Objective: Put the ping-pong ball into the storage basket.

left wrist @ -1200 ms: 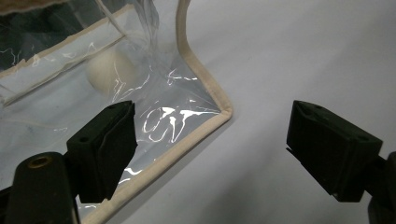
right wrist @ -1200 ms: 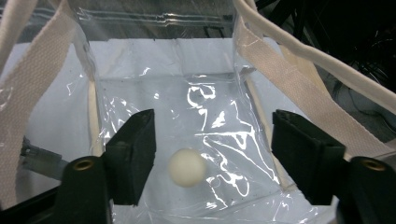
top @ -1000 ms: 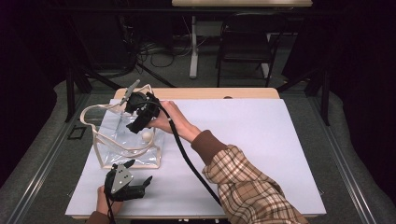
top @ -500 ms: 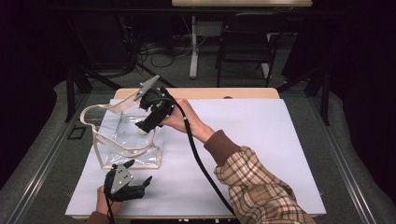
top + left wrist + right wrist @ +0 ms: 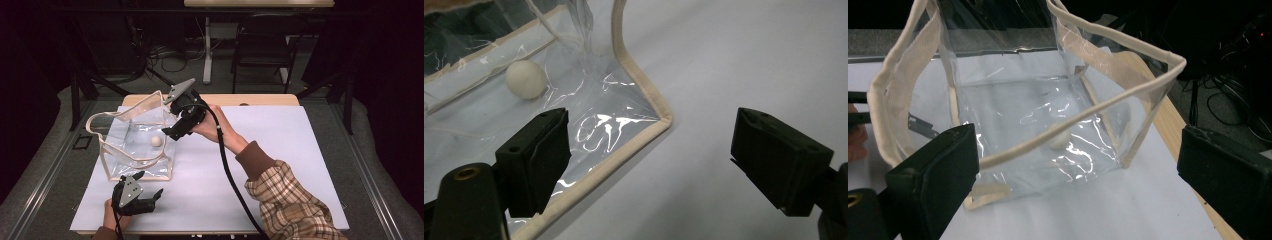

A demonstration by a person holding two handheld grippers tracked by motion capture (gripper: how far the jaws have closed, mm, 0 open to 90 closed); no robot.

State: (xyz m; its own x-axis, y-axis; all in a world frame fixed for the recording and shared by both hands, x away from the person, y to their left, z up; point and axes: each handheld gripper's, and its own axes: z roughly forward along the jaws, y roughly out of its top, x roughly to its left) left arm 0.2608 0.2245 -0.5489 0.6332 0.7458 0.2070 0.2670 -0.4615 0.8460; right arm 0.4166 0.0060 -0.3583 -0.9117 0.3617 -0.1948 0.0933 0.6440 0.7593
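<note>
A clear plastic bag (image 5: 131,156) with beige trim stands open on the white sheet at the table's left. On its bottom lies a small white ball (image 5: 156,141), also seen through the wall (image 5: 525,79) and behind the rim (image 5: 1060,139). My right gripper (image 5: 172,132) hovers at the bag's right upper edge, outside the rim (image 5: 1108,102). Its jaws have just been opening and stand wide with nothing between them (image 5: 1078,137). My left gripper (image 5: 152,200) rests open near the front edge, facing the bag's near corner (image 5: 659,107), its jaws (image 5: 649,125) holding nothing.
The white sheet (image 5: 280,150) covers most of a wooden table whose far edge (image 5: 260,100) shows. A chair (image 5: 260,45), a table leg and cables stand on the dark floor beyond. The right forearm in a plaid sleeve (image 5: 285,200) crosses the sheet's right half.
My right gripper has drawn back up and to the right, out of the bag, with wider jaws. The ball now lies in plain sight on the bag's bottom. The left gripper has stayed put.
</note>
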